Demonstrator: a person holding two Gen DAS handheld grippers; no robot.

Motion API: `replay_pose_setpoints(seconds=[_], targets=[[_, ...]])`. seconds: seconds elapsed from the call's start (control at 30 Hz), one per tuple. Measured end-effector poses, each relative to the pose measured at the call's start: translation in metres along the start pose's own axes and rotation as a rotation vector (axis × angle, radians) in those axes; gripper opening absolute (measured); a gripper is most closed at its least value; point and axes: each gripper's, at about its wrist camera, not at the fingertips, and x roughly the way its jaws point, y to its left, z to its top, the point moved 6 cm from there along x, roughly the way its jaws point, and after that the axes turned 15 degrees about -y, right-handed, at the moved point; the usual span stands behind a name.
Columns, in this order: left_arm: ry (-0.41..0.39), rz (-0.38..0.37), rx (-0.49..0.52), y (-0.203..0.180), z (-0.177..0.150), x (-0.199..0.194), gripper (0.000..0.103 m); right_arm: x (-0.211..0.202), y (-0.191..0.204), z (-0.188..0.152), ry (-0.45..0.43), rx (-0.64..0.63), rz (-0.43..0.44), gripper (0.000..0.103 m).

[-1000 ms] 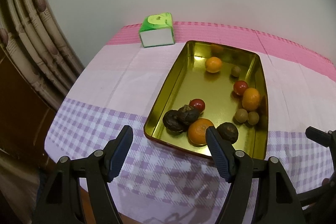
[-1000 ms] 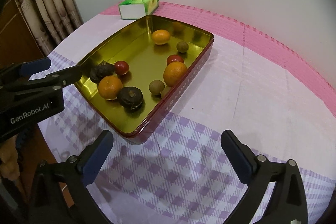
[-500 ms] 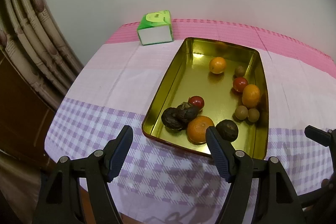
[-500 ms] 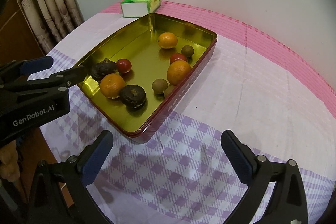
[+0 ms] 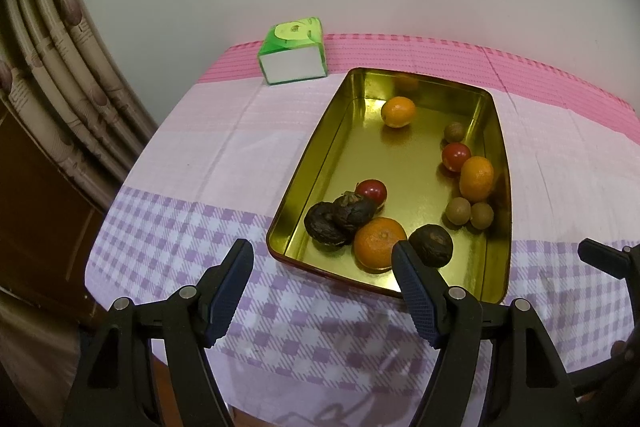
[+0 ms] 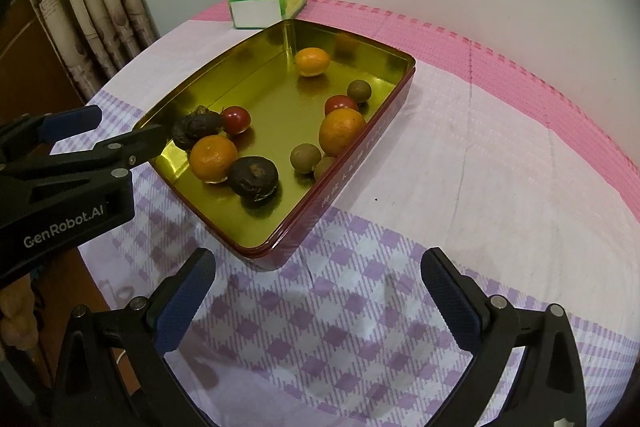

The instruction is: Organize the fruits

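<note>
A gold tin tray (image 5: 316, 163) (image 6: 224, 67) with a red outer wall holds the fruit. In it lie three oranges, the nearest (image 5: 378, 242) (image 6: 213, 158), two red cherry tomatoes (image 5: 371, 190), dark wrinkled fruits (image 5: 431, 245) (image 6: 254, 175) and small brown longans (image 5: 458, 211). My left gripper (image 5: 322, 275) is open and empty, just short of the tray's near edge; it also shows in the right wrist view (image 6: 120, 131). My right gripper (image 6: 318, 291) is open and empty over the checked cloth at the tray's near corner.
A green tissue box (image 5: 293, 55) (image 6: 269, 2) stands behind the tray near the wall. Curtains (image 5: 60, 75) hang at the left. The table edge (image 5: 120, 327) runs just below my left gripper. Cloth stretches to the right of the tray (image 6: 500, 167).
Both grippers have drawn back slightly from the tray and stayed open. The fruit has not moved.
</note>
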Motion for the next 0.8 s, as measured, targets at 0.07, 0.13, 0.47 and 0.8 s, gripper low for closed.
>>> replay_pose_setpoints(seconds=[0.07, 0.13, 0.47, 0.8], targets=[[0.000, 0.001, 0.001, -0.0002, -0.0002, 0.0001, 0.072, 0.0010, 0.0008, -0.0009, 0.004, 0.000, 0.003, 0.102], [0.000, -0.002, 0.000, -0.0003, -0.0002, 0.0002, 0.072, 0.0015, 0.0011, -0.0019, 0.007, -0.001, 0.004, 0.102], [0.003, -0.001, 0.004, -0.0025, -0.0009, 0.0003, 0.072, -0.0006, 0.0002, 0.0002, 0.002, -0.004, -0.004, 0.102], [-0.002, -0.012, 0.016, -0.0060, -0.0014, -0.0006, 0.072, -0.0003, 0.0000, 0.0005, 0.002, -0.004, -0.004, 0.102]])
